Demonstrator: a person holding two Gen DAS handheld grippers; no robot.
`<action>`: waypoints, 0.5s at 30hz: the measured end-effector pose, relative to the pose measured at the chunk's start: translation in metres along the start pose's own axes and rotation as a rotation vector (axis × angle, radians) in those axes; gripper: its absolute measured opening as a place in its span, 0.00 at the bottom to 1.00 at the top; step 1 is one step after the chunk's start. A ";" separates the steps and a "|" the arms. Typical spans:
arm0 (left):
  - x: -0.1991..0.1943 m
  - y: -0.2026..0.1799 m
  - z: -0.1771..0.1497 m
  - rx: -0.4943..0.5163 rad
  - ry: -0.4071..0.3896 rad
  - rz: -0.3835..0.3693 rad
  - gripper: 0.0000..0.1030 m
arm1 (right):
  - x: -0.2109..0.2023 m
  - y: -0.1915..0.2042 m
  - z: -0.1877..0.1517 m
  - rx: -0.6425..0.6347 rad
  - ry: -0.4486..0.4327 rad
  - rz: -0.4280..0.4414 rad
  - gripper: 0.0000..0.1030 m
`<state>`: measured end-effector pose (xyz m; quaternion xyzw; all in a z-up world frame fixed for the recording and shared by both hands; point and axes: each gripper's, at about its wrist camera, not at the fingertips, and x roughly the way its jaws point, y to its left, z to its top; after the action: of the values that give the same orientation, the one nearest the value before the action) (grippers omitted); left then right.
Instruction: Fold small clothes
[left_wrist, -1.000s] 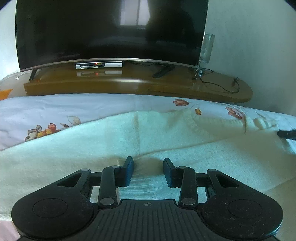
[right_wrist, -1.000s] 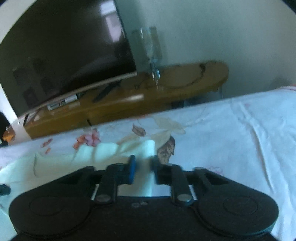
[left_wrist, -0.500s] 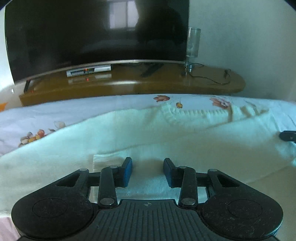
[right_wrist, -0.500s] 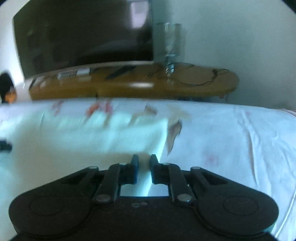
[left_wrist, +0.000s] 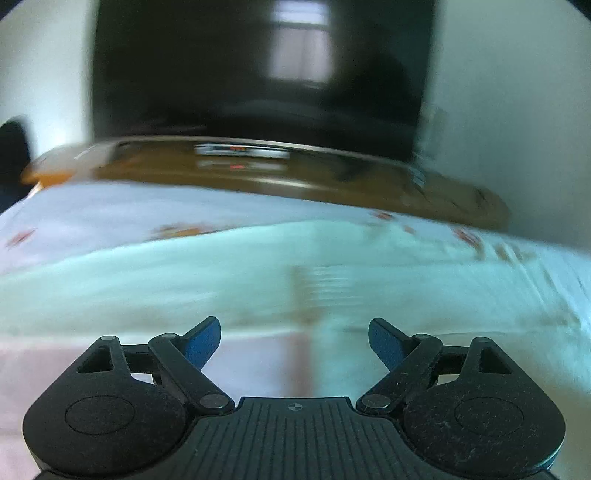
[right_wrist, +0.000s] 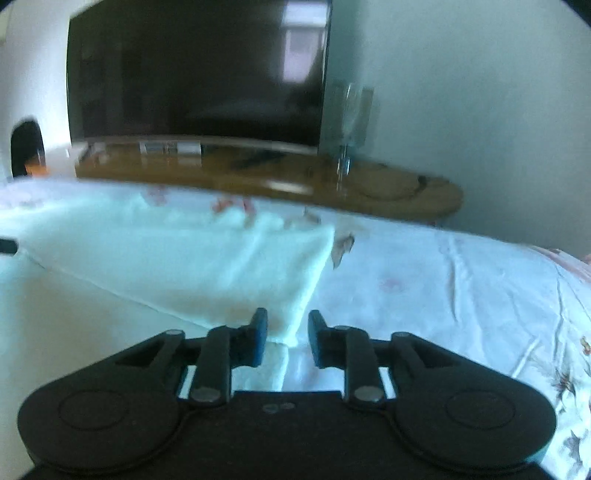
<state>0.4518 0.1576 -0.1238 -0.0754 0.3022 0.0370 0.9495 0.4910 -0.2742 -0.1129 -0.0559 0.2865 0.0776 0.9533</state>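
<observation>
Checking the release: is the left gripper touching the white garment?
Apart. In the left wrist view the left gripper, whose jaws have just been opening, stands wide with nothing between them; the white garment lies beyond the fingertips.

Matte black left gripper (left_wrist: 294, 334) and right gripper (right_wrist: 283, 332): blue-padded jaws, ribbed housing, silver pivot screws.

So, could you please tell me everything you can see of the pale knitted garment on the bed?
The cream-white knitted garment lies flat across the floral white bedsheet, folded over, its upper layer ending in a long diagonal edge. The fabric looks soft and thick; faint ribbing shows despite motion blur. Its near corner sits between the fingers of the right tool, whose jaws have just been opening and no longer press it. The left tool stands wide open just short of its near edge, gripping nothing.
</observation>
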 end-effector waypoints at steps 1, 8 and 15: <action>-0.013 0.026 -0.004 -0.054 -0.008 0.015 0.84 | -0.008 -0.004 -0.002 0.036 0.007 0.003 0.27; -0.071 0.208 -0.025 -0.538 -0.079 0.163 0.82 | -0.045 -0.015 -0.027 0.200 0.087 -0.034 0.45; -0.050 0.299 -0.034 -0.873 -0.106 0.118 0.58 | -0.057 0.007 -0.025 0.320 0.077 0.006 0.45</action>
<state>0.3572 0.4457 -0.1580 -0.4499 0.2129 0.2193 0.8392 0.4292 -0.2782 -0.1020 0.0945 0.3315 0.0319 0.9382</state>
